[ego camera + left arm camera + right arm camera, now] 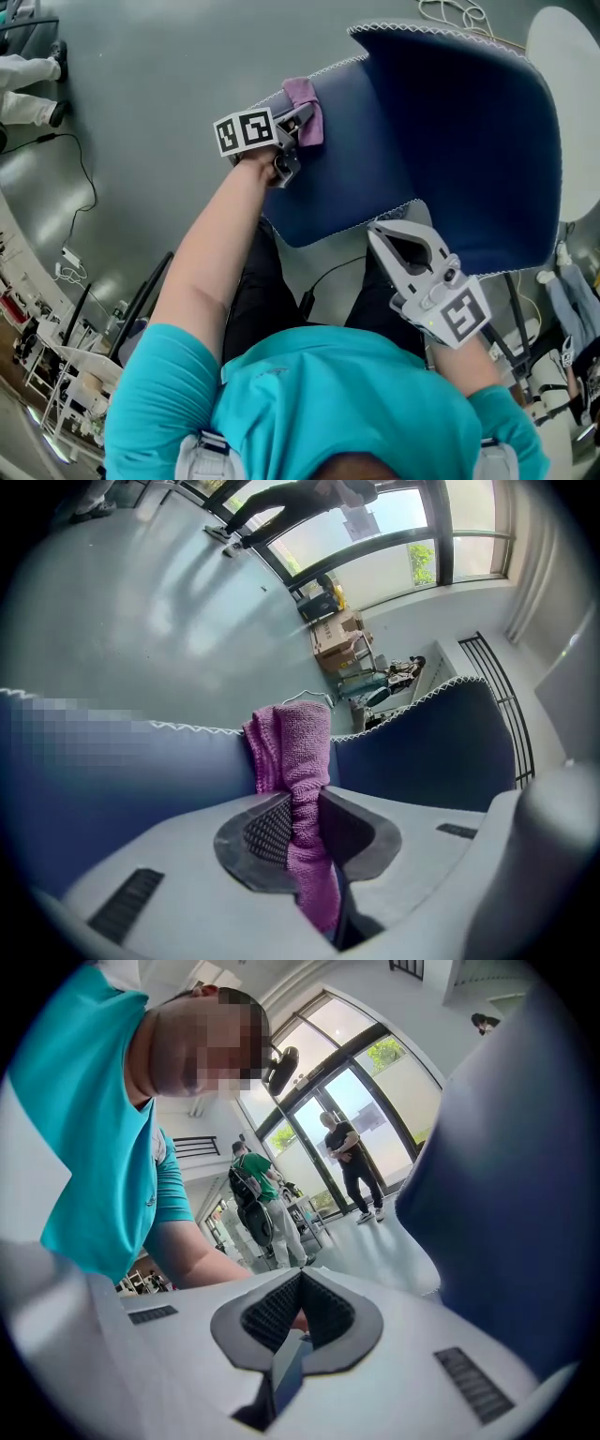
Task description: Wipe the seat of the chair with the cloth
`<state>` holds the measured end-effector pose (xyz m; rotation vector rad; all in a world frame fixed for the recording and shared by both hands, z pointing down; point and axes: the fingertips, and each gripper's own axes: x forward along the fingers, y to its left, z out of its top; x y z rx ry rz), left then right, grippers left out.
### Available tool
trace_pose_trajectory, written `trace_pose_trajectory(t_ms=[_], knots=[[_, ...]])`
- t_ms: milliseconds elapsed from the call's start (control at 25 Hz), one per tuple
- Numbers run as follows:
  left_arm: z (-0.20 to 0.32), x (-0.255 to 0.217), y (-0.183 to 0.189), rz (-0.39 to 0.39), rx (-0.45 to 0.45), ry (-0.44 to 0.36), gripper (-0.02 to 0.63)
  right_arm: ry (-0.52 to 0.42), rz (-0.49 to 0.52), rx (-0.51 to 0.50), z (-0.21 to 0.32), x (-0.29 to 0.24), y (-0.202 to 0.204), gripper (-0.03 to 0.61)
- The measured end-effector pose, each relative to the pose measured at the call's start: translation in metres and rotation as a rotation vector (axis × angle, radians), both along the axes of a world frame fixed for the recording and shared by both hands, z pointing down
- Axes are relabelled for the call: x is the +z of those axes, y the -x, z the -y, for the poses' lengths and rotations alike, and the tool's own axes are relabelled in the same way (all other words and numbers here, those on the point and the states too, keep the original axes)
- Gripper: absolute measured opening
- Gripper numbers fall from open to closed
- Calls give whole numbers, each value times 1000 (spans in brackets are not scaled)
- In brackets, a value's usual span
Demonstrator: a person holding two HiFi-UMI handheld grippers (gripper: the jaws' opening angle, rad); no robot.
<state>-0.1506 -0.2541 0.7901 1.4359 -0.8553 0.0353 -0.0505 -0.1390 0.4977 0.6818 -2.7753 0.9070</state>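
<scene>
The navy chair (441,141) with white stitched edges stands in front of me, its seat (347,178) low in the head view. A purple cloth (306,101) rests on the seat's left edge, and my left gripper (298,124) is shut on it. In the left gripper view the cloth (292,747) is pinched between the pads and stands up above the left gripper (305,822), with the chair (422,752) behind. My right gripper (382,236) hovers at the seat's near edge, shut with nothing in it. The right gripper (300,1290) shows its pads meeting, beside the chair (525,1194).
A black cable (82,178) runs over the grey floor at left. A white round top (568,84) stands right of the chair. Someone's feet (33,89) are at upper left, racks (56,356) at lower left. People (352,1162) stand by glass doors.
</scene>
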Motion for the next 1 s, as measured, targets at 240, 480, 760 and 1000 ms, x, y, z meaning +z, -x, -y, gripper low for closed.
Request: trace_pose_trajectory(t_ms=[240,480,760,1000], knots=[[12,2,-12,-10,10,-7,64,7,10,21,-2,1,-4,-3],[15,7,-11,-4,10,-2,64,12,17,27,-4,1,-6,-3],[16,4,-12,-13,3,-17,64,19,30,23,0,-4,-11,-3],[17,2,-12,-44,-32,-54,64,29,40,26,0,-5,-12,-3]])
